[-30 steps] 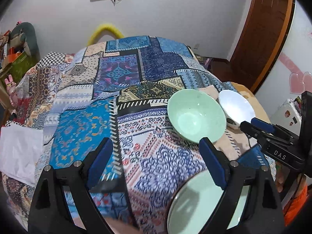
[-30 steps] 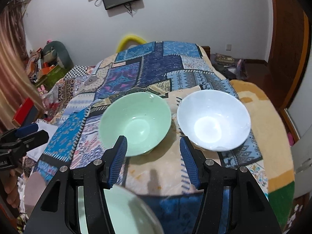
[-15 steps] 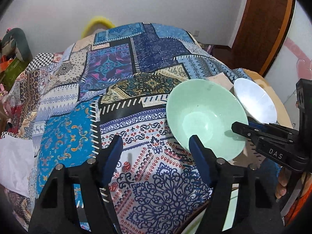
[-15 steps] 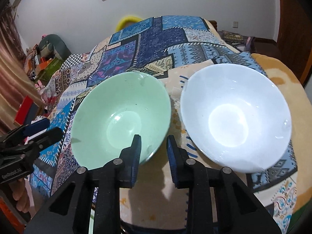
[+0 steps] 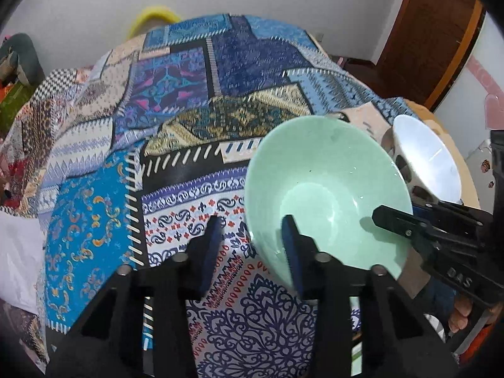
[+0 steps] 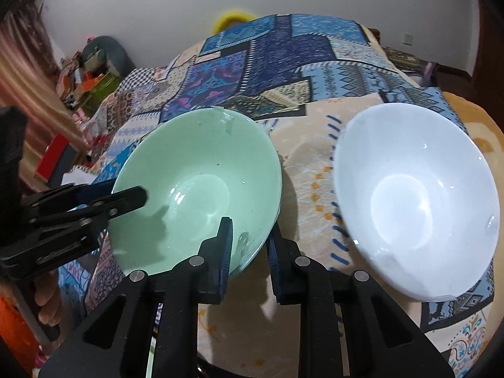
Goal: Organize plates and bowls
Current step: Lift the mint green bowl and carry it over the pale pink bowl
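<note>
Two grippers straddle the green bowl's (image 6: 201, 189) rim from opposite sides. Your right gripper (image 6: 249, 236) is clamped on the near rim, one finger inside, one outside. Your left gripper (image 5: 252, 239) has just been closing with the rim between its fingers; the outer pad looks clear of the wall, so I judge it not yet gripping. The white bowl (image 6: 415, 201) sits untouched on the bed (image 6: 283, 50), just right of your right gripper. Nothing is stacked yet; nesting the bowls remains. Lettering on the right gripper reads "DAS" in the left view.
</note>
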The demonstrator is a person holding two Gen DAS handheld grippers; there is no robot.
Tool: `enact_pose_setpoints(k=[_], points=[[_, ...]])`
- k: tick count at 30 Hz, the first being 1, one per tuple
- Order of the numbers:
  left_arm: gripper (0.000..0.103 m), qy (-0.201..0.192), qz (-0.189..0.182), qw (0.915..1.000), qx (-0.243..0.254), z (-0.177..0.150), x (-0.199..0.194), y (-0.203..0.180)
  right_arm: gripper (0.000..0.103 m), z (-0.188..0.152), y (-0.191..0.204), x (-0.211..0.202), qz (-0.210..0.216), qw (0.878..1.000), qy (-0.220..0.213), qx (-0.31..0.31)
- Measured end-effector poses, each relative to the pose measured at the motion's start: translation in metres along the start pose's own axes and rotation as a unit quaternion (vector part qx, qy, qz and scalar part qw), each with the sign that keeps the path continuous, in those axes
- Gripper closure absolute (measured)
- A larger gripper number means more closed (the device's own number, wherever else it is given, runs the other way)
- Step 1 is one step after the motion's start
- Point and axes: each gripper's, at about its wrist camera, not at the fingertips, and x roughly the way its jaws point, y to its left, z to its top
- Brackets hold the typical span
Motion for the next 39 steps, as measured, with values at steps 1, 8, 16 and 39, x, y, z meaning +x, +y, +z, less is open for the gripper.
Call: enact_pose_setpoints(k=[1, 8, 16, 39], points=[[0.073, 0.003, -0.001, 1.0, -0.002, -0.001, 0.003, 0.0, 0.084, 0.0, 0.002, 0.001, 0.001, 1.0, 0.001, -0.003], [0.089, 0.002, 0.002, 0.9999, 0.014, -0.005, 0.008, -0.005, 0.084, 0.004, 0.004, 0.002, 0.0, 1.0, 0.0, -0.008], [0.089, 0.008, -0.011, 0.9999, 0.002, -0.009, -0.003, -0.004, 0.084, 0.001, 0.01, -0.008, -0.005, 1.0, -0.005, -0.004], [0.089, -0.036, -0.015, 0.9992, -0.006, -0.053, -0.11, -0.021, 0.084, -0.027, 0.049, -0.082, 0.006, 0.998, -0.052, -0.017]])
